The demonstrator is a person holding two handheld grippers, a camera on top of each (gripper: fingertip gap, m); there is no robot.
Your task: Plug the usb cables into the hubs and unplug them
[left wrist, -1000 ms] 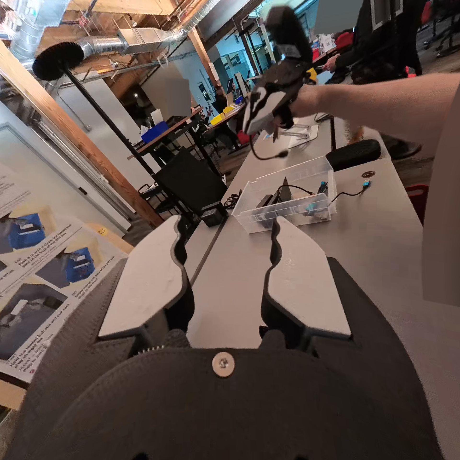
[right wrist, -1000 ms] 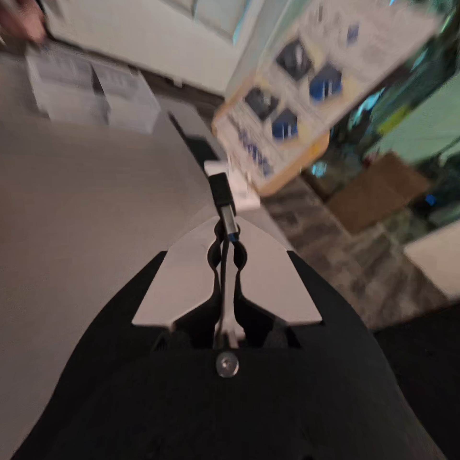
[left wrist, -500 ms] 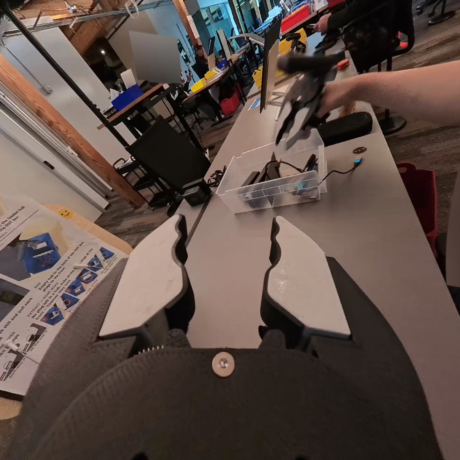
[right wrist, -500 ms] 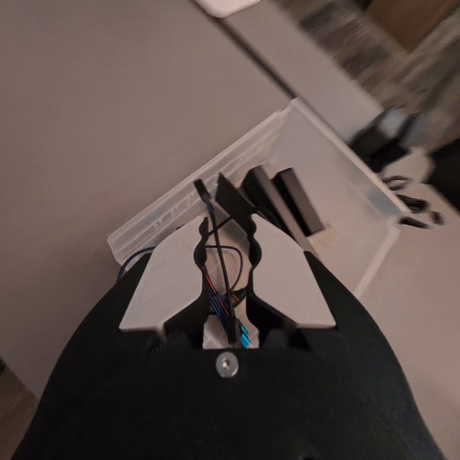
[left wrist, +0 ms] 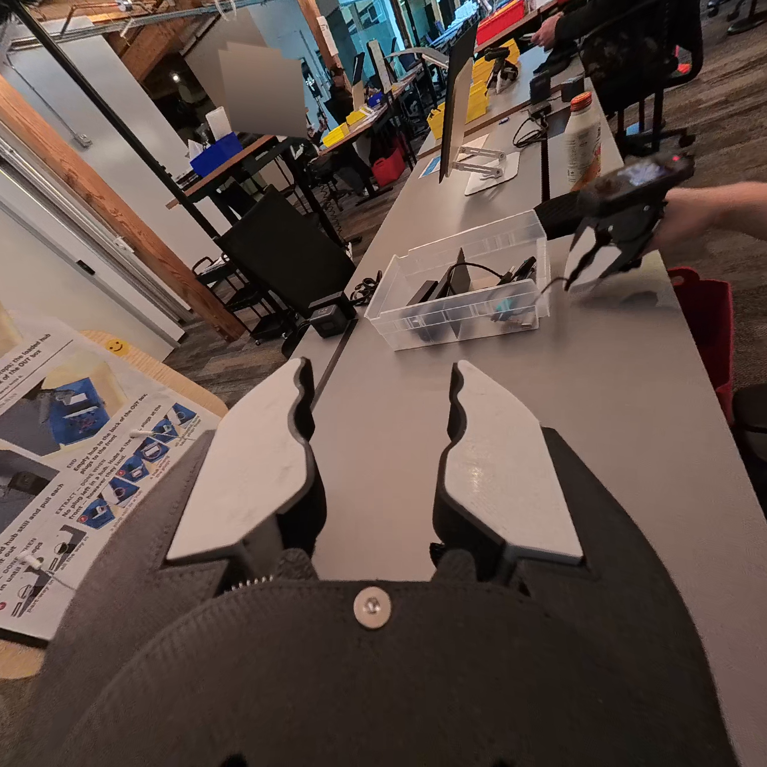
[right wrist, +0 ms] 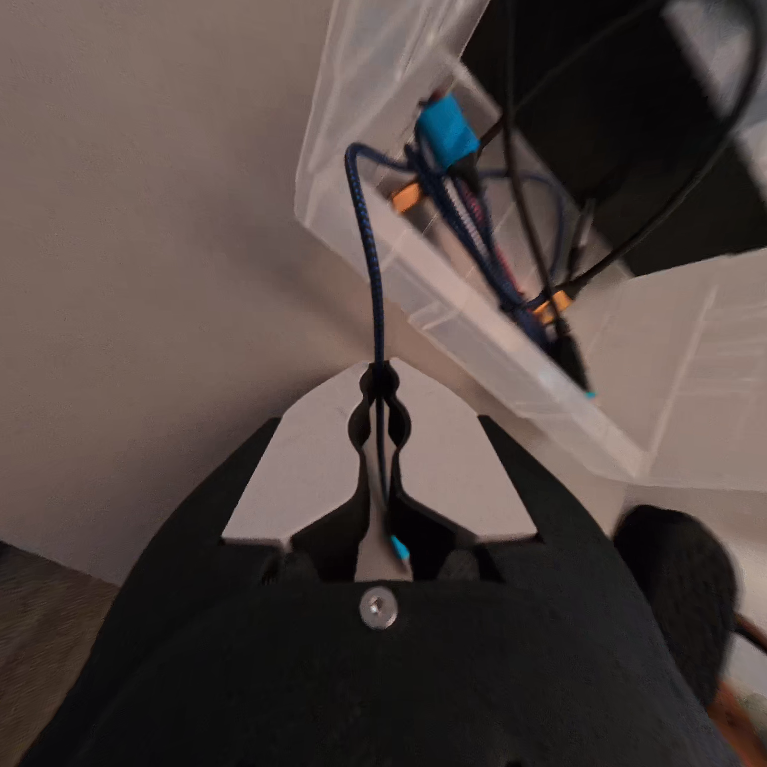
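While spread wide over the grey surface (left wrist: 539, 415), left claw (left wrist: 379, 388) empty — instruction sheet (left wrist: 74, 448) just beside. Right claw (right wrist: 378, 367) pinching a blue braided usb cable (right wrist: 365, 232) — leading into clear bin (right wrist: 436, 290) of tangled cables. Black hubs (left wrist: 436, 288) in bin's other compartment, farther along the surface.

place: open-plan lab/workshop
benches: long grey tables (left wrist: 519, 415) ran in rows
storage: yellow bins (left wrist: 477, 89), blue bin (left wrist: 216, 155)
structure: timber posts (left wrist: 103, 207), bare ceiling
docs: illustrated instruction sheet (left wrist: 83, 456) at left
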